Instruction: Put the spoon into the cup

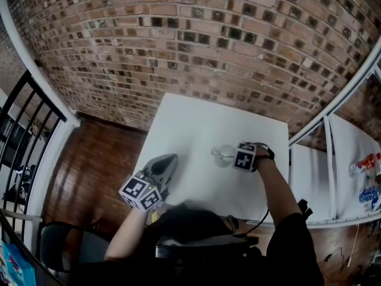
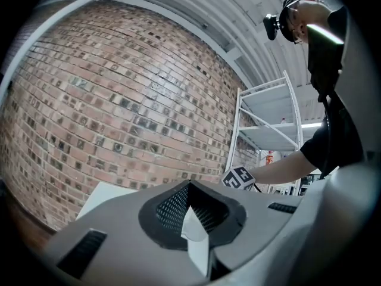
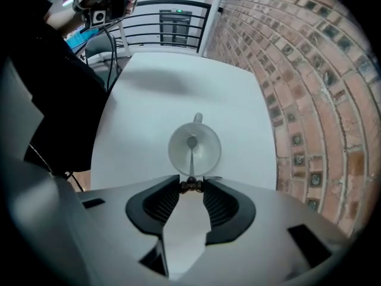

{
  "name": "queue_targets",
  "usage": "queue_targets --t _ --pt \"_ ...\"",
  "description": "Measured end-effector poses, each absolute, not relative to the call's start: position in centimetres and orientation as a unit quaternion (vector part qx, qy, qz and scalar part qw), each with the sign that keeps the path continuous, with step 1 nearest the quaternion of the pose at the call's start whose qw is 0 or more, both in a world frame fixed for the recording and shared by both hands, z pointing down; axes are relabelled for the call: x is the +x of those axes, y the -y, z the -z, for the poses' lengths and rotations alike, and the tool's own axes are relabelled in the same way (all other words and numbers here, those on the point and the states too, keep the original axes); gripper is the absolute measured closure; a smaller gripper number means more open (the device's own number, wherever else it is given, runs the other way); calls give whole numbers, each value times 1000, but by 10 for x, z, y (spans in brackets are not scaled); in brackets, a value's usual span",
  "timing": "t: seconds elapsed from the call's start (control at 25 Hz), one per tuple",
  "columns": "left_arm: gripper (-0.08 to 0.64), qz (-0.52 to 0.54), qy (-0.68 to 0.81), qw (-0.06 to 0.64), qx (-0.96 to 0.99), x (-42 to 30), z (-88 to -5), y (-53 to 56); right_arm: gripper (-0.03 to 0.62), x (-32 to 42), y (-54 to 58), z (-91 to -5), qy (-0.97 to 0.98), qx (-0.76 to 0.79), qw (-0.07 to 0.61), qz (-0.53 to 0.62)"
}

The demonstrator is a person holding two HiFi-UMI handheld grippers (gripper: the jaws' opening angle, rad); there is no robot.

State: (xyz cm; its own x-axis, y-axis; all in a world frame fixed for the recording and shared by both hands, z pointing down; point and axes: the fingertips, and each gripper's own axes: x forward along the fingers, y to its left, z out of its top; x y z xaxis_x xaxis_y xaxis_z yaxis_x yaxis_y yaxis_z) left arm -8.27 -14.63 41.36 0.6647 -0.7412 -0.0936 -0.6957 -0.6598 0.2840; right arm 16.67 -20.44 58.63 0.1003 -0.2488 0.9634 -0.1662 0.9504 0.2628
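Premises: an indoor, industrial-style work or test room rather than a dwelling. Evidence: a bare brick wall (image 1: 178,34) runs along one side. A plain white table (image 1: 196,130) stands against it on a dark wooden floor (image 1: 95,171). A black metal railing (image 1: 24,124) is at the left. White metal shelving (image 1: 330,154) at the right carries bottles (image 1: 366,162). A chair (image 1: 59,240) stands near the table, under a white panelled ceiling (image 2: 196,5).

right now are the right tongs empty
No, the right tongs pinch the top end of the spoon, whose bowl hangs down inside the white cup.
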Motion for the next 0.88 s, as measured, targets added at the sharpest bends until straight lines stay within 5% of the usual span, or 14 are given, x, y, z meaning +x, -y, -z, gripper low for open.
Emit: queue_targets --t 0.2,0.68,0.88 --pt "555 99 407 116 900 -90 -418 146 377 160 204 -592 685 153 711 33" --pt "555 105 390 133 905 -80 -426 150 351 167 193 -570 777 235 582 -46" --pt "555 81 378 122 914 -72 -428 154 379 188 186 -535 847 339 374 -168"
